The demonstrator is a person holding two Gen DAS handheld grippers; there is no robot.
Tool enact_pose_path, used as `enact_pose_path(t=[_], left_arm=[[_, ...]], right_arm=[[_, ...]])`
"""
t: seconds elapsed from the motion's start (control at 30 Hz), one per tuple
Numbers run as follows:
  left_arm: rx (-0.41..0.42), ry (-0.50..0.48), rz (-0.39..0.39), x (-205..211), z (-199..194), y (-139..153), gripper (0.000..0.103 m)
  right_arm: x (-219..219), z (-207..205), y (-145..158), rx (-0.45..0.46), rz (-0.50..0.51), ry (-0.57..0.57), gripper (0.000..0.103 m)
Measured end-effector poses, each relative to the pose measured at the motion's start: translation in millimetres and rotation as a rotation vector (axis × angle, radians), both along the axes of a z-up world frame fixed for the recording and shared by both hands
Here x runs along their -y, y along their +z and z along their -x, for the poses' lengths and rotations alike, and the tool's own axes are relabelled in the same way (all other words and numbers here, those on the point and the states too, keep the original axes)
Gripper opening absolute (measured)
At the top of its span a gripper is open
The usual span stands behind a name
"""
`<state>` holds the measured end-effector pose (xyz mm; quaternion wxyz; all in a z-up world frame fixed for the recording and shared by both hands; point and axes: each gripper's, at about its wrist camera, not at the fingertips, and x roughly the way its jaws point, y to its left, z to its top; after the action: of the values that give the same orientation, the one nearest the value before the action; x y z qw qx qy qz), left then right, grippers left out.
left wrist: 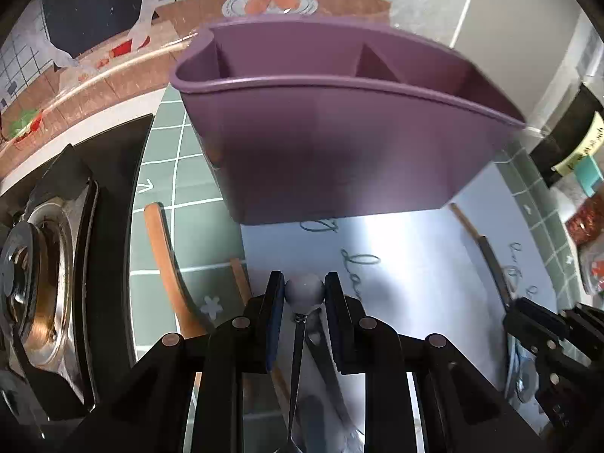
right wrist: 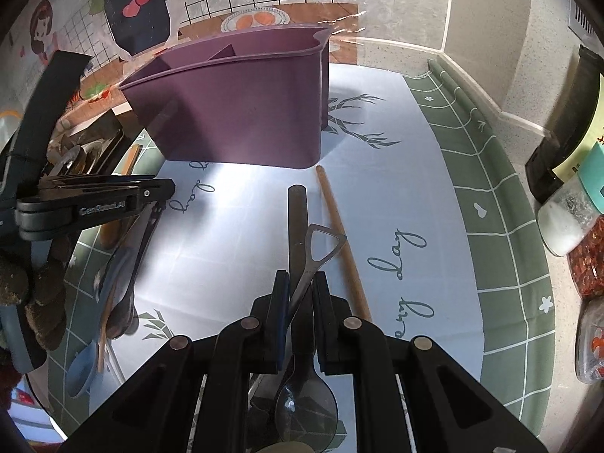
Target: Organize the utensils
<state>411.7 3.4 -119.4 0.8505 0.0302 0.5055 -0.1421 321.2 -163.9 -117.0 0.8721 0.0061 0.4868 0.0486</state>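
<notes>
The left claw (left wrist: 304,294) has its two pads on either side of the round grey knob (left wrist: 304,290) at the end of a thin metal utensil (left wrist: 296,370), and the pads look like they touch it, so it seems to be gripping it. The right claw (right wrist: 301,294) is closed on the flat handle of a metal spoon (right wrist: 306,407) that has a triangle hole at its tip (right wrist: 326,239). The purple holder (right wrist: 234,113) stands at the back of the surface (right wrist: 396,173), on a pale mat with writing, and its compartments look empty from here. A dark stick (right wrist: 297,226) and a long wooden stick (right wrist: 341,241) lie on the mat just beside the spoon. More utensils lie in a pile (right wrist: 117,283) under the left claw, as the right view shows. I think the step now is to lift each utensil and drop it in the holder. To do it well, hold tight, because the round knob may slip. Lift straight up first so the other utensils do not get dragged along. Then bring the low end over a compartment, and let go only when it is inside. Both claws point steeply down at the surface, side by side but well apart, with the left one nearer the stove (left wrist: 41,283).
</notes>
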Motion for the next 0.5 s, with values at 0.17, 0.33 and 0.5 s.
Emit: enact_pose_path(t=[0.17,0.33,0.5], left_arm=[[0.029,0.015,0.056,-13.7,20.0,15.7,0.022],[0.073,0.078,0.149,-39.7,49.8,38.7,0.022],[0.14,0.116,0.195,-60.9,87.2,63.4,0.022]], right_arm=[[0.6,3.1,0.8,0.0,-0.028,0.011,0.012],[4.8,10.3,7.5,0.021,-0.057,0.016,0.012],[13.0,15.8,7.7,0.004,-0.07,0.003,0.013]])
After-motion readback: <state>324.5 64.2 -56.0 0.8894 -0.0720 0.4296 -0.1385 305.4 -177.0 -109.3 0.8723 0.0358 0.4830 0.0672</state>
